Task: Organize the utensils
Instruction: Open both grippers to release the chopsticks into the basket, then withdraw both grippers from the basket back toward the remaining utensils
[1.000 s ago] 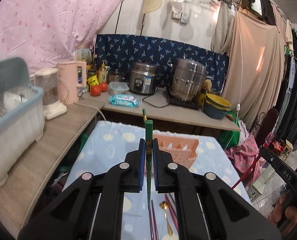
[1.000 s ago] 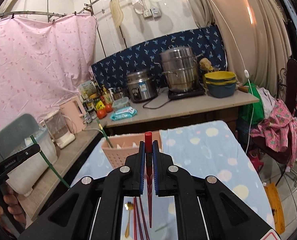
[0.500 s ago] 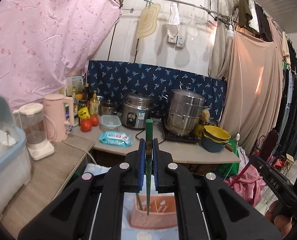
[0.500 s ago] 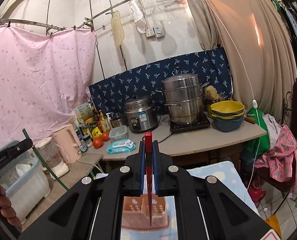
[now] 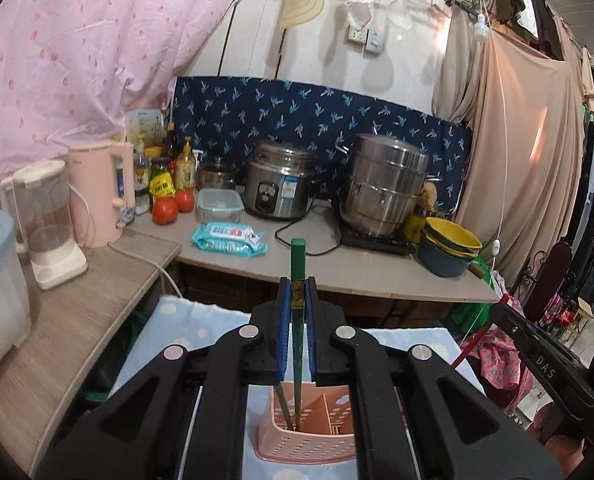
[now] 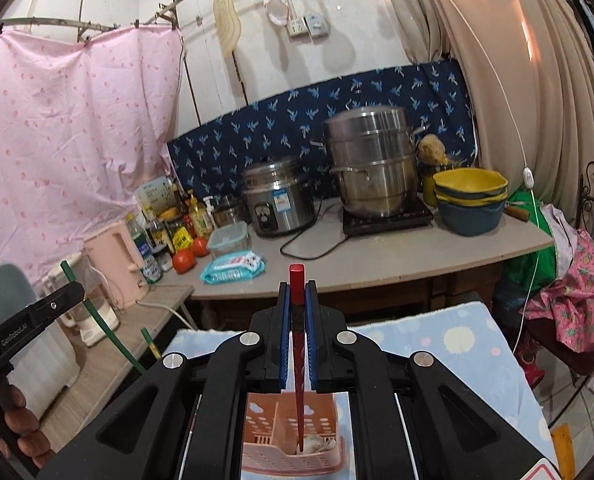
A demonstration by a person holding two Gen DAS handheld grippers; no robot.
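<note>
two hand-held grippers hang above a pink utensil basket [image 5: 309, 436] at the bottom centre of both wrist views, on a table covered with a pale blue dotted cloth [image 6: 449, 344]. the left gripper [image 5: 297, 296], filling the lower half of its view, has its blue-padded fingers [image 5: 284, 320] clamped on a green chopstick [image 5: 298, 264], which stands nearly upright; the stick's square top pokes above the pads and its thin lower end reaches down into the left part of the basket, beside a second green chopstick [image 5: 283, 408] already leaning there. in the right wrist view the right gripper [image 6: 297, 300] is pinched tight on a red chopstick [image 6: 297, 280], also close to upright, its tip down inside the basket [image 6: 293, 440] near a divider wall; which compartment it sits in cannot be told. at the left edge of that view the left gripper [image 6: 29, 320] appears again, with a person's fingers [image 6: 17, 420] wrapped round its handle and the green stick [image 6: 97, 316] slanting below it. behind the table, across the middle of both frames, a grey counter [image 5: 357, 272] carries a rice cooker [image 5: 283, 184], a stacked steel steamer [image 5: 385, 188], yellow and blue bowls [image 5: 451, 248], two tomatoes [image 5: 165, 210], a pack of wipes [image 5: 229, 238] and a pink kettle [image 5: 101, 192]. a dark blue leaf-print cloth [image 5: 317, 112] lines the wall, and a pink curtain [image 5: 77, 52] fills the upper left.
</note>
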